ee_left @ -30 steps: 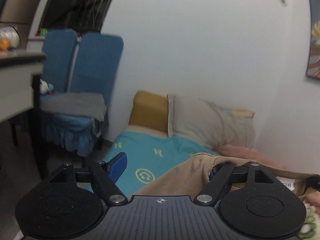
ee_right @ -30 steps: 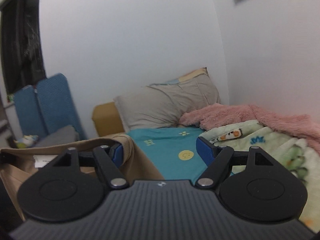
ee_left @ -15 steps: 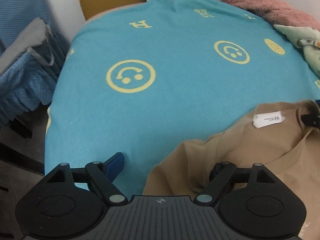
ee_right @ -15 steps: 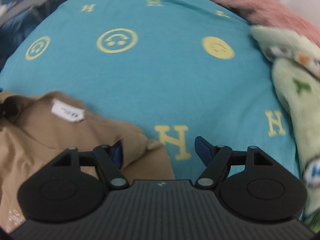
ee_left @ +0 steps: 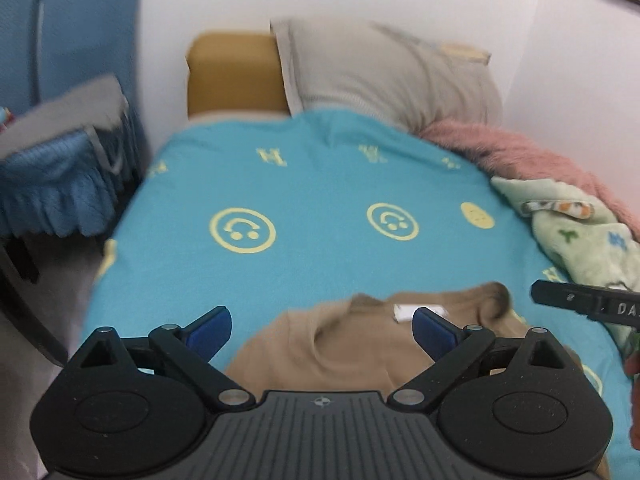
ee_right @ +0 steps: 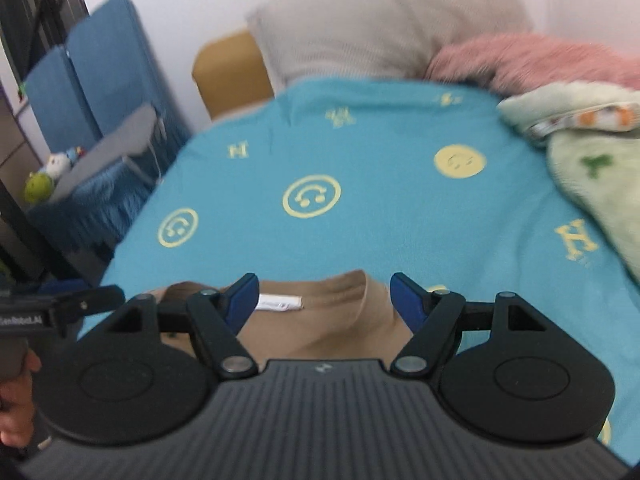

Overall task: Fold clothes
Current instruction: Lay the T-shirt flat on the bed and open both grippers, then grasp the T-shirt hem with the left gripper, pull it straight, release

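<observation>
Left gripper (ee_left: pixel 322 330): fingers spread wide, nothing between the blue pads (ee_left: pixel 210 327). It hangs over the near end of the shirt; whether it touches the cloth cannot be told.
Right gripper (ee_right: pixel 323 298): fingers parted, nothing clamped. The blue pads (ee_right: pixel 243 295) sit either side of the shirt's neckline as seen from this camera; contact with the cloth cannot be told.
Shirt (ee_left: pixel 360 354): tan, lying on the near part of the sheet, collar end pointing toward the pillows. Collar rim curves up. The lower part is hidden under both gripper bodies.
Label (ee_right: pixel 279 303): white, inside the collar, just beside the right gripper's left pad in the right view; print too blurred to read.
Sheet (ee_left: pixel 320 200): teal, with yellow smiley faces and letter H marks, covering the bed. Bare between the shirt and the pillows.
Pillows: a grey pillow (ee_left: pixel 384 72) at the head of the bed against the wall, a mustard cushion (ee_left: pixel 234 74) just beside it on the left.
Blankets: a pink fleece (ee_left: pixel 516 152) and a pale green blanket (ee_left: pixel 580 236) bunched along the right edge of the bed.
Chair (ee_right: pixel 100 92): blue, left of the bed, with a grey pad on the seat.
Hand (ee_right: pixel 16 400): part of one shows at the left edge of the right view, on the left gripper's handle.
</observation>
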Tool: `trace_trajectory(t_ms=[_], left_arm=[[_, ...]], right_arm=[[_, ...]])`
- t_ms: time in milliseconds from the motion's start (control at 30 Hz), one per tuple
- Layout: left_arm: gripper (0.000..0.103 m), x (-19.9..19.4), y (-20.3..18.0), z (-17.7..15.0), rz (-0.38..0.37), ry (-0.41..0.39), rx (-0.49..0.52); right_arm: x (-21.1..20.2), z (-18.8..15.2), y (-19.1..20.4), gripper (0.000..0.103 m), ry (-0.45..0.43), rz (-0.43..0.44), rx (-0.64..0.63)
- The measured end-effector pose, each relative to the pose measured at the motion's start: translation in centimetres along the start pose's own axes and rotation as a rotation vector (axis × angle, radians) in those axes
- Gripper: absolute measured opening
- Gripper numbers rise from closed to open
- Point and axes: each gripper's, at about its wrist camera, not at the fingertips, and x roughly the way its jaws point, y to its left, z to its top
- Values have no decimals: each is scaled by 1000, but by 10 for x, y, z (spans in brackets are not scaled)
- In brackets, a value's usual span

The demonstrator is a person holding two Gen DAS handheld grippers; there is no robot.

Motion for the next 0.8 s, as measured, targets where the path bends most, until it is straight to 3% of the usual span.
trace_trajectory(t_ms=[267, 400, 633, 800], left_arm=[[98, -180, -36, -83, 1, -144, -6], [98, -253, -33, -139, -7, -183, -47], [98, -323, -13, -219, 24, -138, -167], [98, -320, 5, -223, 43, -112, -259]], right_arm=[[-168, -69, 22, 74, -173, 6, 55], [-248, -104, 32, 74, -228, 0, 35], [-349, -159, 41, 74, -292, 26, -1], [-361, -180, 34, 74, -314, 30, -11]])
